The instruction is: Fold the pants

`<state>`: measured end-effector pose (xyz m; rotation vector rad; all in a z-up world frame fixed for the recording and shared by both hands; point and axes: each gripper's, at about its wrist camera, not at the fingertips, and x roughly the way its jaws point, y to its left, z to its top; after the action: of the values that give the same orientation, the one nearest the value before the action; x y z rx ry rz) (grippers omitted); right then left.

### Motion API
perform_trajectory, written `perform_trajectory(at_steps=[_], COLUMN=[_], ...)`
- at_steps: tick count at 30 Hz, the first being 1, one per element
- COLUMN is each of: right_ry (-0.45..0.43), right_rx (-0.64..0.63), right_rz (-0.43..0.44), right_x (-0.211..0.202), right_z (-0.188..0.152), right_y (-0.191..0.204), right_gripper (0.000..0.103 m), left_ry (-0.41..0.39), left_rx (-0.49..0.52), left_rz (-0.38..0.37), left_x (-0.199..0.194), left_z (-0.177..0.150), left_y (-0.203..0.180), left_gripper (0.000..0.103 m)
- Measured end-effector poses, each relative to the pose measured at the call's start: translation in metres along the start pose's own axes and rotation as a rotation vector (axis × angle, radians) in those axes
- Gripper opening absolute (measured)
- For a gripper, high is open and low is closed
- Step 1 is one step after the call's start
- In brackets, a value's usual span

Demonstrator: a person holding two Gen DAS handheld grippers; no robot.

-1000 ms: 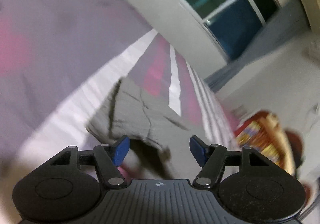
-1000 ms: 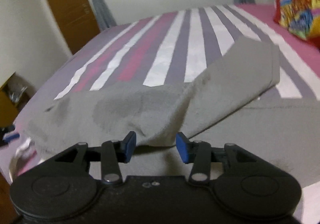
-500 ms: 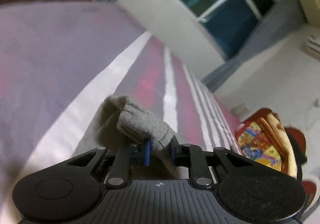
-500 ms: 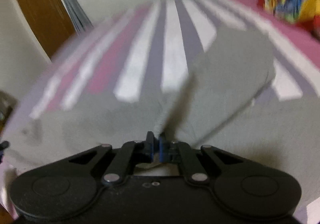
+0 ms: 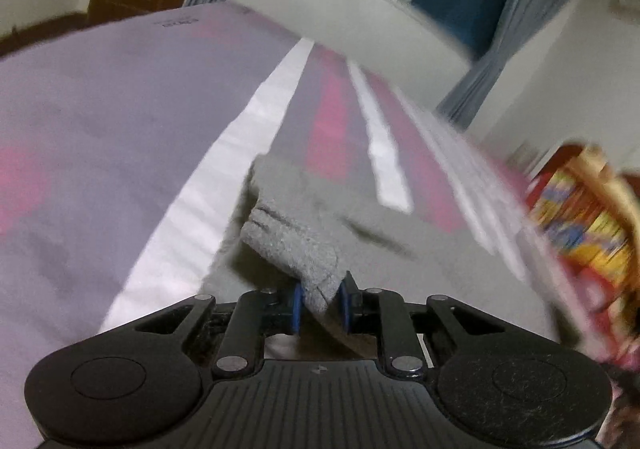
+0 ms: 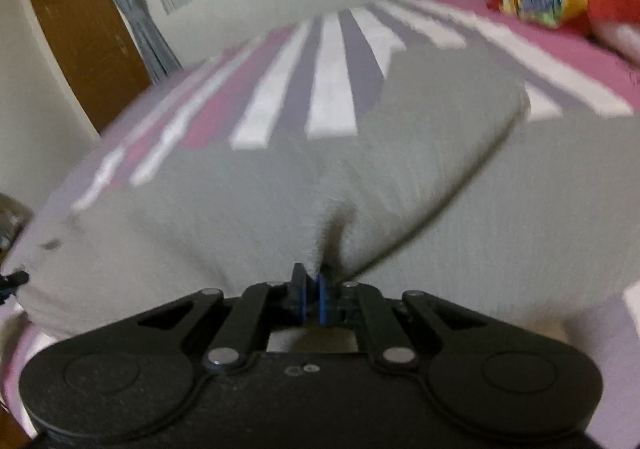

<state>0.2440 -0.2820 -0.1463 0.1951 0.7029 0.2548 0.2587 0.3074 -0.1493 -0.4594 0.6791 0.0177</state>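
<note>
Left wrist view shows your left gripper [image 5: 320,299] clenched on a thick, bunched corner of the grey pants [image 5: 304,249], the knit squeezed between the blue pads [image 5: 297,303] and standing up in a small ridge ahead of them. From the right wrist view, your right gripper [image 6: 311,299] is clamped on a thin pinch of the same pants [image 6: 280,201], with a crease running away from the pads. The pants lie spread across the striped bedspread [image 6: 332,89], one part doubled over the rest on the right.

Expect this cloth to behave like soft, fairly thick fleece: light to lift, no stiffness at all, so whatever hangs between your two grips will sag and drag on the bed. It is not fragile and looks grippy rather than slick, so a firm pinch should hold. Your left grip has a good fat bite. Your right grip looks shallower, though the picture is blurred and you cannot be sure how many layers it has; if it holds only the top layer, the under layer will stay behind when you lift. Hems, the waistband and seam edges are the best places to hold, since they are thicker. Keep both grips level and apart so the fabric stays taut.
</note>
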Motion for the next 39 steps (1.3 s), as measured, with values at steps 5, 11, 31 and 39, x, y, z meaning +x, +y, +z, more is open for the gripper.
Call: perform_trajectory(at_steps=[5, 11, 31, 39], right_ry=[0.150, 0.043, 0.211, 0.128], right_rx=[0.003, -0.069, -0.165, -0.332], right_rz=[-0.078, -0.162, -0.255, -0.245], right_x=[0.020, 0.004, -0.010, 0.005], right_z=[-0.015, 0.026, 0.019, 0.065], right_y=[-0.006, 0.008, -0.041, -0.008], right_gripper=[0.012, 0.046, 0.028, 0.043], left_ry=[0.070, 0.096, 0.153, 0.153], left_rx=[0.102, 0.131, 0.046, -0.024], left_rz=[0.110, 0.174, 0.155, 0.133], left_x=[0.017, 0.026, 0.030, 0.034], left_z=[-0.006, -0.003, 0.002, 0.001], left_y=[-0.017, -0.030, -0.022, -0.012], left_gripper=[0.023, 0.029, 0.031, 0.031])
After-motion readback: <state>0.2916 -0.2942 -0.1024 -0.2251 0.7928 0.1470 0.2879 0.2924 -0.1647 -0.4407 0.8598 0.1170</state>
